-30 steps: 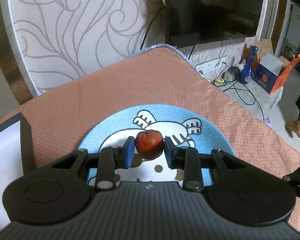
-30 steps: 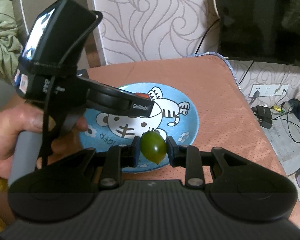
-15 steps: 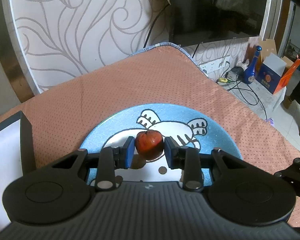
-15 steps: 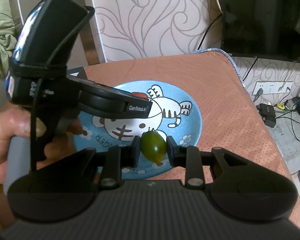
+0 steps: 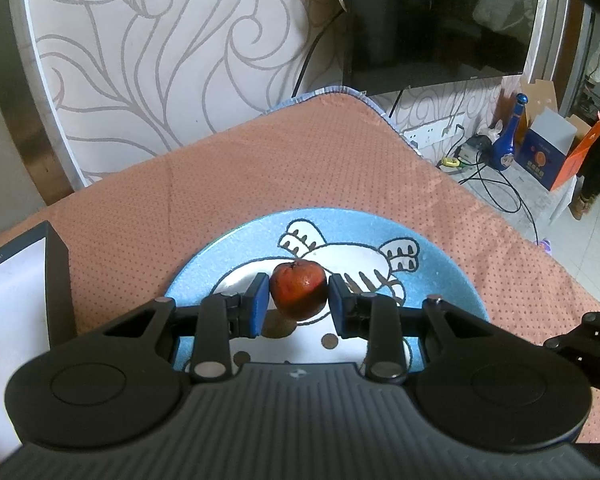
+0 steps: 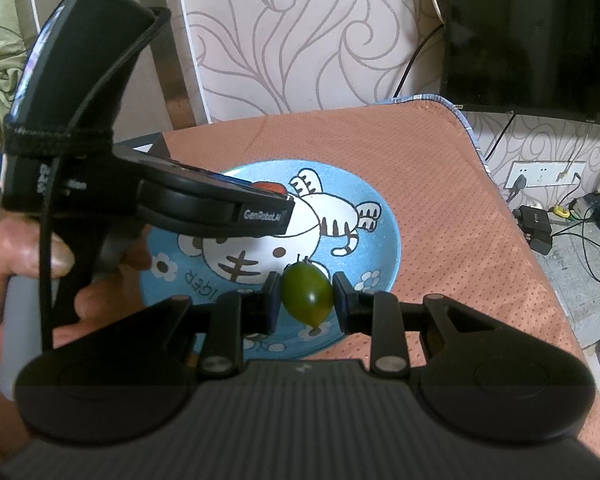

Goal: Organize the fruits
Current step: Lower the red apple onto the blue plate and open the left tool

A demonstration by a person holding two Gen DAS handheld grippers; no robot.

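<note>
My left gripper [image 5: 298, 300] is shut on a small red fruit [image 5: 299, 289] and holds it just above the blue tiger plate [image 5: 236, 248]. My right gripper [image 6: 306, 298] is shut on a small green fruit [image 6: 307, 294] over the near part of the same plate [image 6: 384, 236]. The left gripper's body [image 6: 216, 210] shows in the right wrist view, reaching over the plate's left side with the red fruit [image 6: 270, 187] peeking above it.
The plate lies on an orange-brown dotted mat [image 5: 300, 168] over the table. A black-rimmed white box [image 5: 16, 292] with more fruits stands at the left. A patterned chair back [image 5: 160, 52] is behind the table. Floor clutter and cables [image 5: 500, 176] lie to the right.
Both grippers keep their fruits. The plate has moved slightly up in both views, so both grippers look a little lower and closer to it.
</note>
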